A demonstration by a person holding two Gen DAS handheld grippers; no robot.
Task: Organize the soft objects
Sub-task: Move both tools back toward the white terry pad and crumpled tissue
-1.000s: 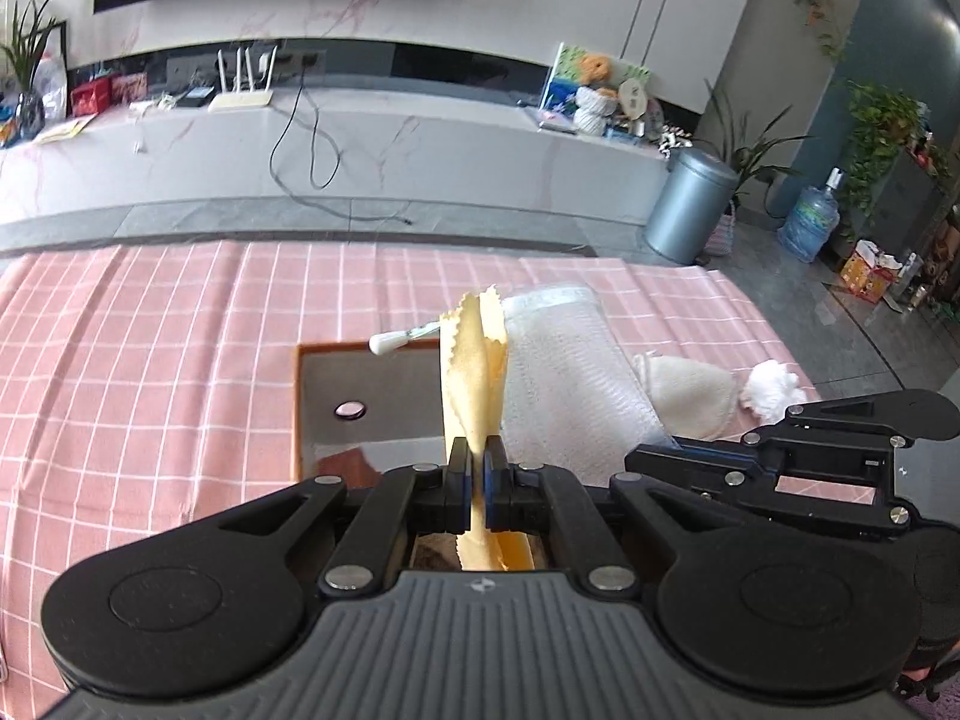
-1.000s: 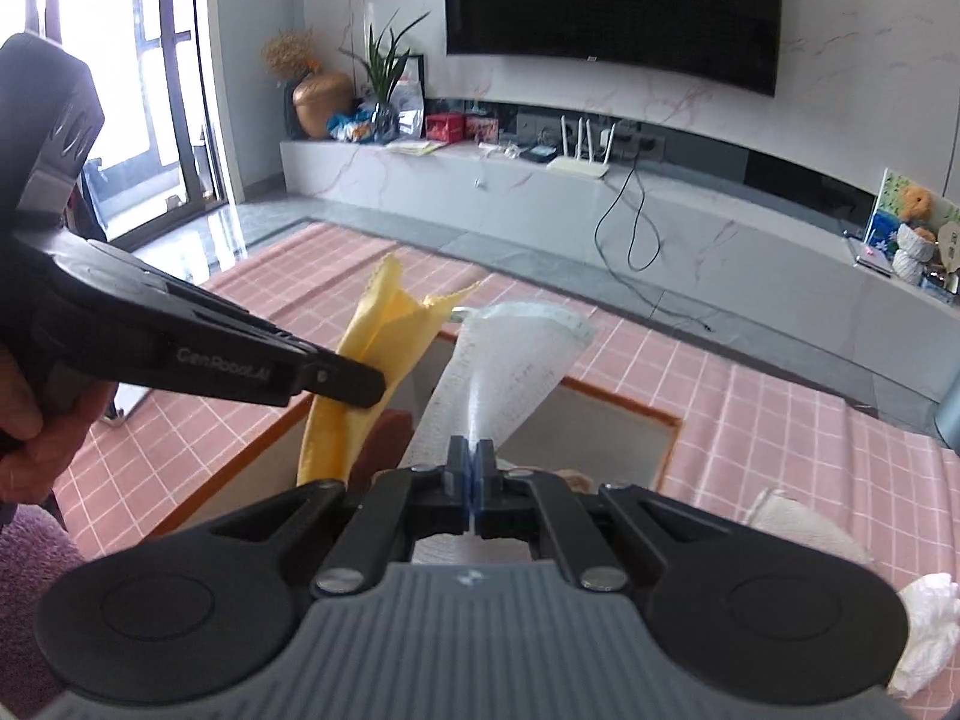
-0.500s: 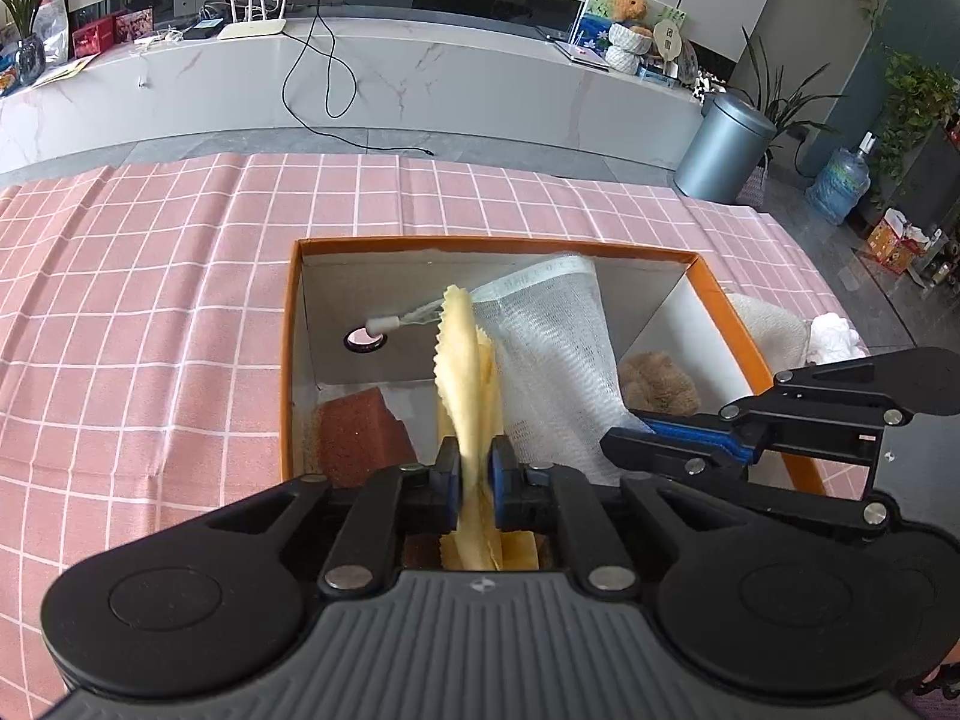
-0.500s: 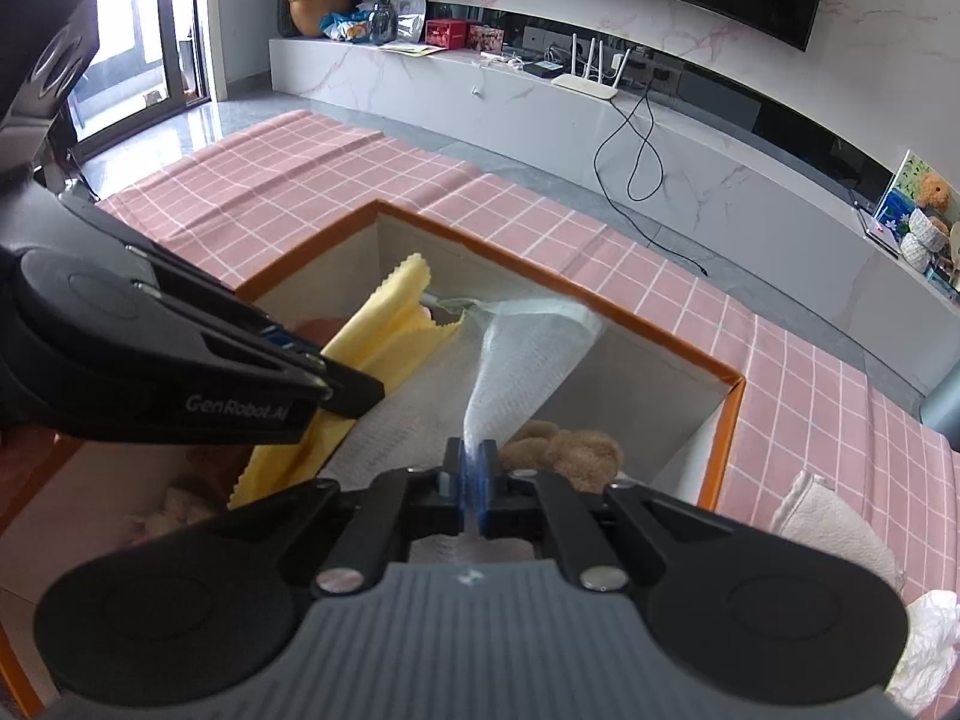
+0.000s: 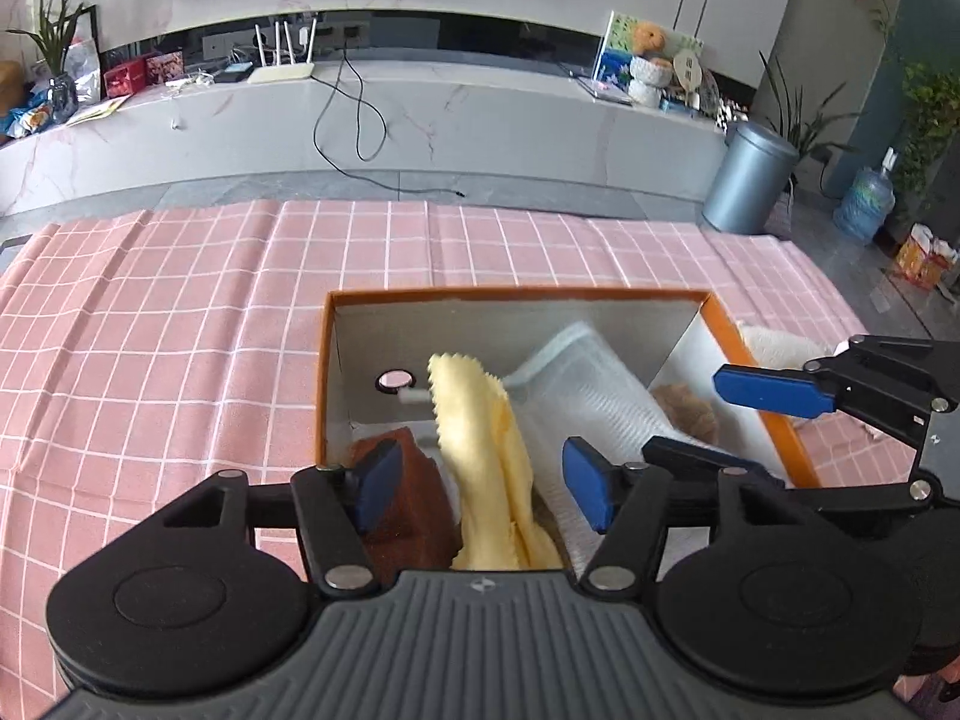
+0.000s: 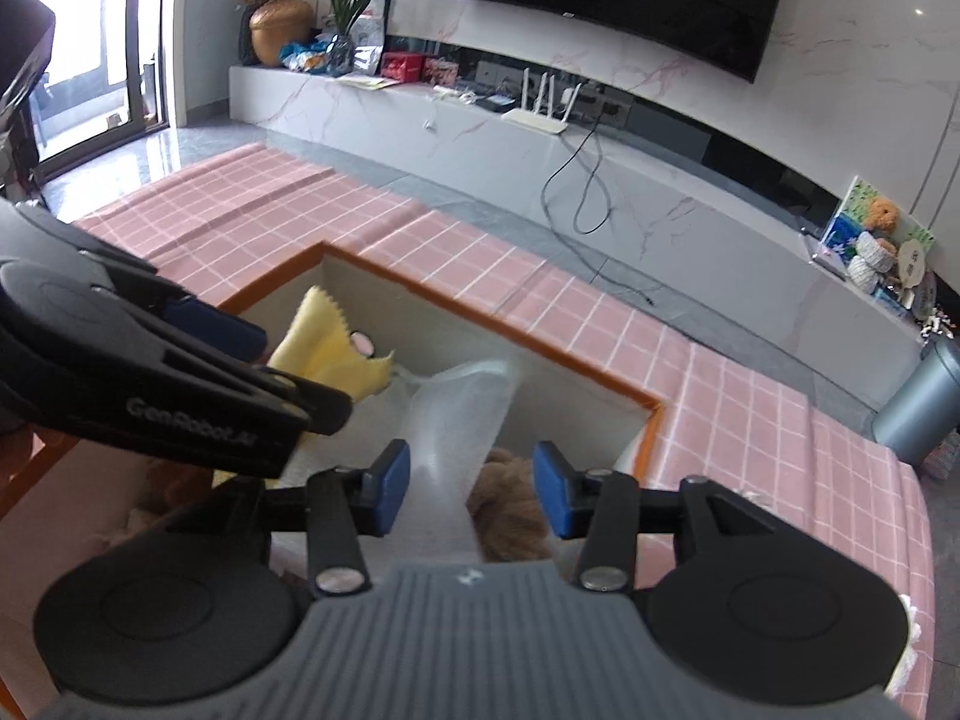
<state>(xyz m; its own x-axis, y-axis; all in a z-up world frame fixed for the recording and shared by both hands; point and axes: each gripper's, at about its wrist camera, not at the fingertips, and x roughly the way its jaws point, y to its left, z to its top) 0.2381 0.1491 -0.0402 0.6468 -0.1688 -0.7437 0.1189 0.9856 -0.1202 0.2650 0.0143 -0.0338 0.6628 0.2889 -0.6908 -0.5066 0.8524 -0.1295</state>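
Note:
An orange-rimmed box (image 5: 516, 293) sits on the pink checked tablecloth. Inside lie a yellow cloth (image 5: 486, 450), a white mesh bag (image 5: 588, 390), a brown sponge block (image 5: 414, 504) and a brown plush toy (image 5: 690, 414). My left gripper (image 5: 483, 489) is open over the box, with the yellow cloth loose between its jaws. My right gripper (image 6: 474, 489) is open over the mesh bag (image 6: 456, 420), beside the plush toy (image 6: 510, 510). The right gripper also shows at the right of the left wrist view (image 5: 708, 420).
A cream knitted item (image 5: 774, 342) lies on the tablecloth (image 5: 180, 330) right of the box. White fluffy stuff (image 6: 909, 648) lies at the table's right edge. A grey bin (image 5: 744, 180) and a marble TV bench (image 5: 420, 114) stand beyond the table.
Both grippers have opened and let go: the yellow cloth and the mesh bag now rest in the box. Both cameras have tilted up.

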